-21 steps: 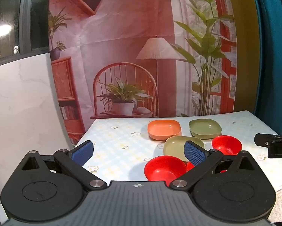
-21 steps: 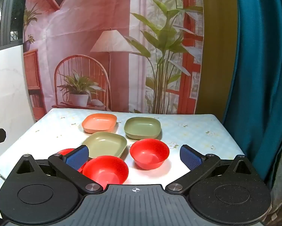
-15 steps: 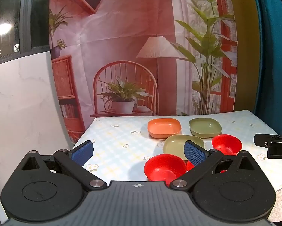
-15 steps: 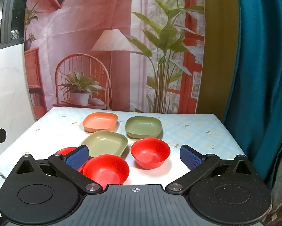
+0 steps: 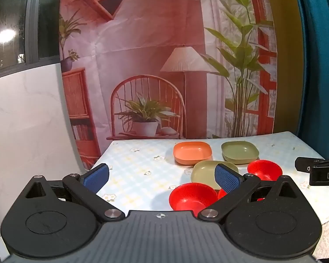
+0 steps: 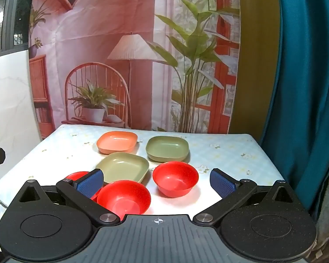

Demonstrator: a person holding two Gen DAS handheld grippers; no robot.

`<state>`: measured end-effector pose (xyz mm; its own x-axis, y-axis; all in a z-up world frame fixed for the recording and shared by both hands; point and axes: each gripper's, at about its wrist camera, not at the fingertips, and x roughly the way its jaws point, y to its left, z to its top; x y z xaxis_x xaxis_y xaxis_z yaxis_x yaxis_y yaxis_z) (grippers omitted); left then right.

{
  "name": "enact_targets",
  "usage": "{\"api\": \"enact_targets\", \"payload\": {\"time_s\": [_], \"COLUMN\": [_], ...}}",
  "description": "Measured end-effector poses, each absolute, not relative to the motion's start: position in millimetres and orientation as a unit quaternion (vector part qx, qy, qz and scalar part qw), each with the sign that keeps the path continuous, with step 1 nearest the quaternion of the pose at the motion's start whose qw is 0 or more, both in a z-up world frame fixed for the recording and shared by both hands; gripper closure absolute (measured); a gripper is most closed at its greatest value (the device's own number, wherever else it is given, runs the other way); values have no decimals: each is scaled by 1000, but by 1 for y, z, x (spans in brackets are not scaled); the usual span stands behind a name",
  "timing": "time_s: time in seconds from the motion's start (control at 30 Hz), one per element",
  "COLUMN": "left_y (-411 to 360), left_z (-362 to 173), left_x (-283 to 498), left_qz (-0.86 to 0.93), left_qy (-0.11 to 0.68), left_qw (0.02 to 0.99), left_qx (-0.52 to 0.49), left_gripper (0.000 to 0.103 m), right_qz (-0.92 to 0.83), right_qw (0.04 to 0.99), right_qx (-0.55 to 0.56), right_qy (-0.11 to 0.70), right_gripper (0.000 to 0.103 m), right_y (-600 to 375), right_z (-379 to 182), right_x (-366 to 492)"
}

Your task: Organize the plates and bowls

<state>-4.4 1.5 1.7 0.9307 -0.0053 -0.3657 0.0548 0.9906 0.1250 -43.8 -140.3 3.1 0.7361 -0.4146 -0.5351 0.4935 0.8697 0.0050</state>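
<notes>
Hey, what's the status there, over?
Both claws, left and right, open, empty. Red bowls and plates untouched on table. Nothing blocking.

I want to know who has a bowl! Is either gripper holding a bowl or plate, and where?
Neither. The left gripper and right gripper are both open and empty, above the table.

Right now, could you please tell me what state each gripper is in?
Left gripper: open, holding nothing.
Right gripper: open, holding nothing.
</notes>
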Motion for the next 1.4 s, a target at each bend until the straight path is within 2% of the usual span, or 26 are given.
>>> {"api": "enact_targets", "payload": {"time_s": [1.4], "left_y": [6], "left_z": [-1], "left_x": [-4], "left_qz": [-15], "left_qy": [189], "left_qw": [980], "left_qx": [57], "left_gripper": [0], "right_qz": [-247], "right_qw": [932], "right_qx": [62], "right_qy": [259], "right_gripper": [0], "right_y": [-139], "right_z": [9], "right_x": [-47]}}
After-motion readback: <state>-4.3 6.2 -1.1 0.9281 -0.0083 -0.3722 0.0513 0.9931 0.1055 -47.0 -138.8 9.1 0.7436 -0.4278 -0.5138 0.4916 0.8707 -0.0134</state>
